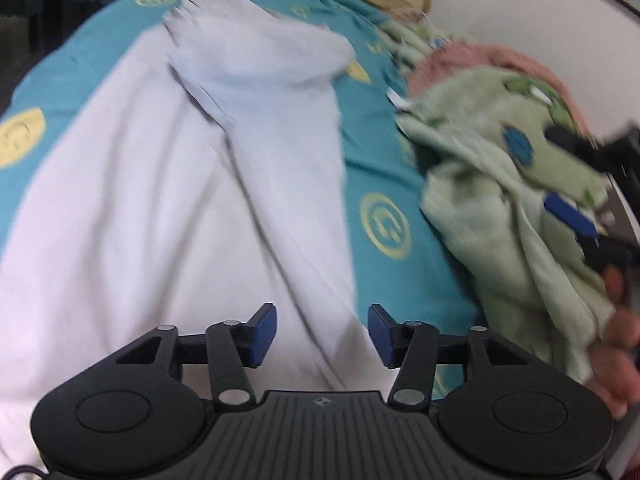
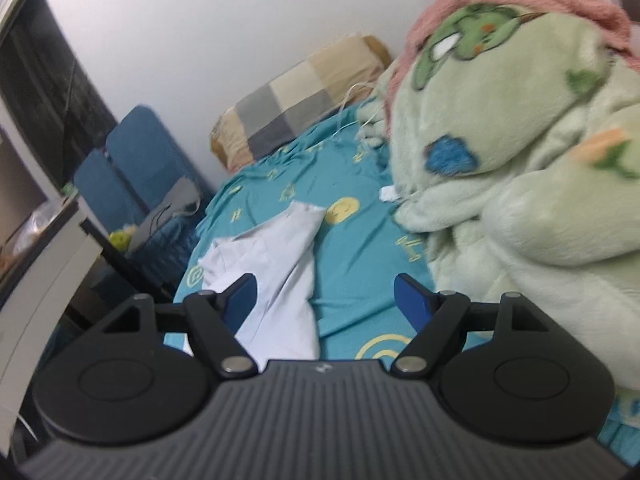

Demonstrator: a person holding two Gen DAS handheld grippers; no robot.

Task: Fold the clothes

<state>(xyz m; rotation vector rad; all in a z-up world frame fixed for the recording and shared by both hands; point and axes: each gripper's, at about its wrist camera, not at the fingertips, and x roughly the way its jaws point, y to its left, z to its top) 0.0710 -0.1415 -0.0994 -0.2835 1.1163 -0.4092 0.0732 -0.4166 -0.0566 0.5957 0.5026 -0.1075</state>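
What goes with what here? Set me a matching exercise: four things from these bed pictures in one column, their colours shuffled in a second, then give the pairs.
Things
1. smooth cotton garment spread on the bed
2. patterned bedsheet
3. fluffy fleece blanket with cartoon prints
4. checked pillow at the wall

Colours
A. teal with yellow emblems
B. beige and grey squares
C. pale lavender-white
D. pale green with a pink edge

Pairs: 1-C, 2-A, 3-D, 4-B

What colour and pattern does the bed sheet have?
The bed sheet is teal with yellow round emblems, clearest in the right wrist view.
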